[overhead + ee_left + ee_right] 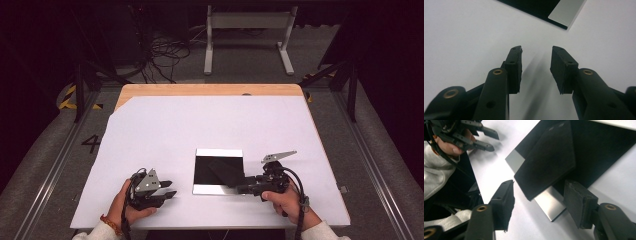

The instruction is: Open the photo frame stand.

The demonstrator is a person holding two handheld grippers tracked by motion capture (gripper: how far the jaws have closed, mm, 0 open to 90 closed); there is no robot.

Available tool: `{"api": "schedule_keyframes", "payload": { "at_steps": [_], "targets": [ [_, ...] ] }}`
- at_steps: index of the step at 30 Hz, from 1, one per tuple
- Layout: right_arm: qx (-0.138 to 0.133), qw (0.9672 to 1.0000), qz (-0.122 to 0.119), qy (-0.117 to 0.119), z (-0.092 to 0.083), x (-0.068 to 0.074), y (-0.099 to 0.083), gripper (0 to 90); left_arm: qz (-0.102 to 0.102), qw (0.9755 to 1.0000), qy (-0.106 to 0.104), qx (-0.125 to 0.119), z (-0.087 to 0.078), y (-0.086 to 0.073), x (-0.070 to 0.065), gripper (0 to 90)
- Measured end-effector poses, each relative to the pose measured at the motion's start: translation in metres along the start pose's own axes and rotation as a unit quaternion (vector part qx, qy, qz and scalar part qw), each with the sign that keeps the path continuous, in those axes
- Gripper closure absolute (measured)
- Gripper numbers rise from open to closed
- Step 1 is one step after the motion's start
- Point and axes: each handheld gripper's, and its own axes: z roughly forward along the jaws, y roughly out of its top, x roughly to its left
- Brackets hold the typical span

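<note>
On the table (150,125), which is covered with white paper, lies one black sheet (215,170) with a pale band (218,152) along its far edge and another along its near edge. It sits near the front edge of the table, a little right of the middle. Its near right corner is folded over, so a dark flap (546,157) stands up from the rest.

I judge the sheet to be thin and light, stiff enough to keep a crease but easy to bend or mark. It looks smooth, so it may slide on the paper when pushed. The best place to take hold seems to be the raised flap or the edge beside it, because the flat parts give the jaws nothing to go under.

The right gripper (239,189) is at the near right corner of the sheet. Its jaws stand apart, one on each side of the flap's lower edge, and the pads do not press on it, so it holds nothing. The left gripper (171,188) rests near the front left part of the table, well apart from the sheet, with jaws partly open and empty.

Count: one sheet, two pale bands, one folded flap, two grippers.
</note>
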Motion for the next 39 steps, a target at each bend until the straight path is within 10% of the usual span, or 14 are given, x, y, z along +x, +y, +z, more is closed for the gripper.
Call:
{"api": "schedule_keyframes", "payload": {
  "at_steps": [20, 39],
  "targets": [
    [-0.031, 0.9952, 0.087, 0.032, 0.017, -0.015, 0.009, 53.0, -0.001, 0.9999, -0.012, -0.003, 0.008, 0.007, -0.004, 53.3],
    [-0.047, 0.9956, 0.073, 0.035, 0.022, -0.016, 0.007, 58.0, -0.062, 0.9967, -0.042, -0.031, 0.032, 0.034, 0.007, 33.2]
  ]
}}
